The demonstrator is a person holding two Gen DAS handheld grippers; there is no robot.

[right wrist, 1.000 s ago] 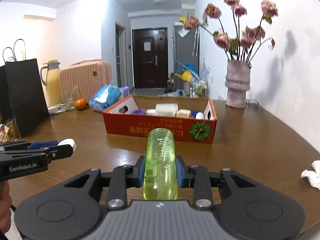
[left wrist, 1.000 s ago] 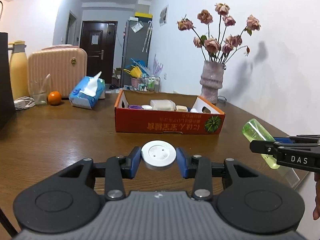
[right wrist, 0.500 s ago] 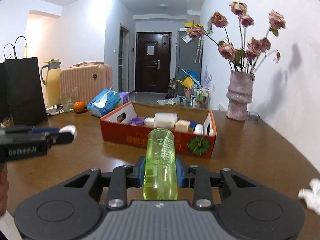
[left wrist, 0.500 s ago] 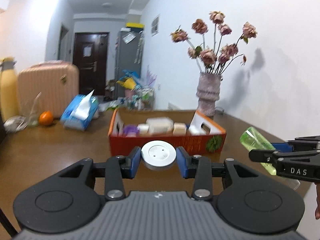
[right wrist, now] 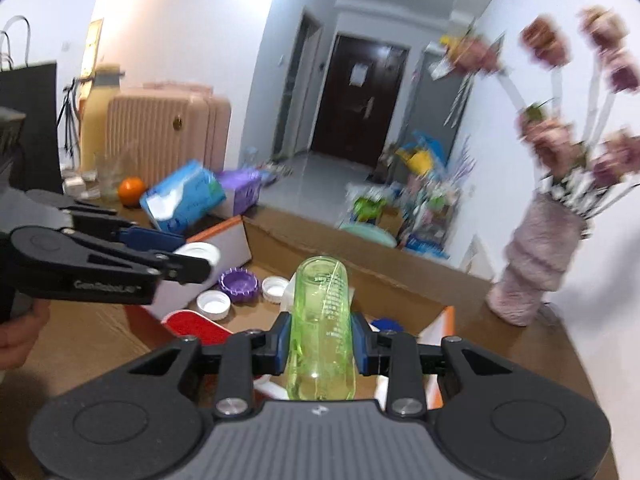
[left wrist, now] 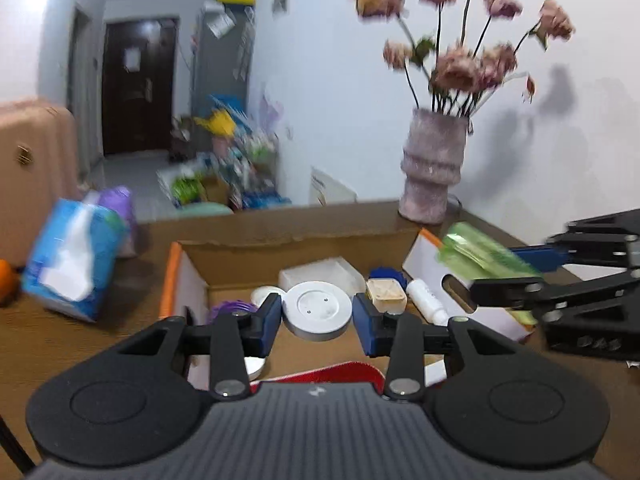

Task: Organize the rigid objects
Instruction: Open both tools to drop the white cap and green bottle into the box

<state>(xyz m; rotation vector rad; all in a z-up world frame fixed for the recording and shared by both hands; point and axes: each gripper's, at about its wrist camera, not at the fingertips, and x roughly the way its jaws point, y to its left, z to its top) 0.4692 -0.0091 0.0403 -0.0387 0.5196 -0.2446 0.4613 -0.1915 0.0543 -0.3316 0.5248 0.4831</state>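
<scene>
My left gripper [left wrist: 316,318] is shut on a white round lid [left wrist: 316,310] and hangs over the front of the open orange cardboard box [left wrist: 173,276]. My right gripper [right wrist: 320,346] is shut on a clear green bottle [right wrist: 320,312] that lies along its fingers, over the box's [right wrist: 360,266] right half. In the left wrist view the green bottle [left wrist: 480,256] and right gripper [left wrist: 516,270] are above the box's right wall. In the right wrist view the left gripper [right wrist: 192,260] holds the lid [right wrist: 202,253] at the box's left end. Inside lie a purple lid [right wrist: 239,285], white caps [right wrist: 275,289], a white container [left wrist: 320,274] and a small white bottle [left wrist: 426,294].
A vase of dried flowers [left wrist: 434,172] stands behind the box's right corner near the wall. A blue tissue pack [left wrist: 76,256] lies left of the box. Further left are an orange [right wrist: 132,190], a pink suitcase [right wrist: 160,132], a yellow flask [right wrist: 98,120] and a black bag [right wrist: 28,120].
Both grippers have moved forward from the near table to above the box, each keeping its grip. The right gripper has also rolled, tilting the view.
</scene>
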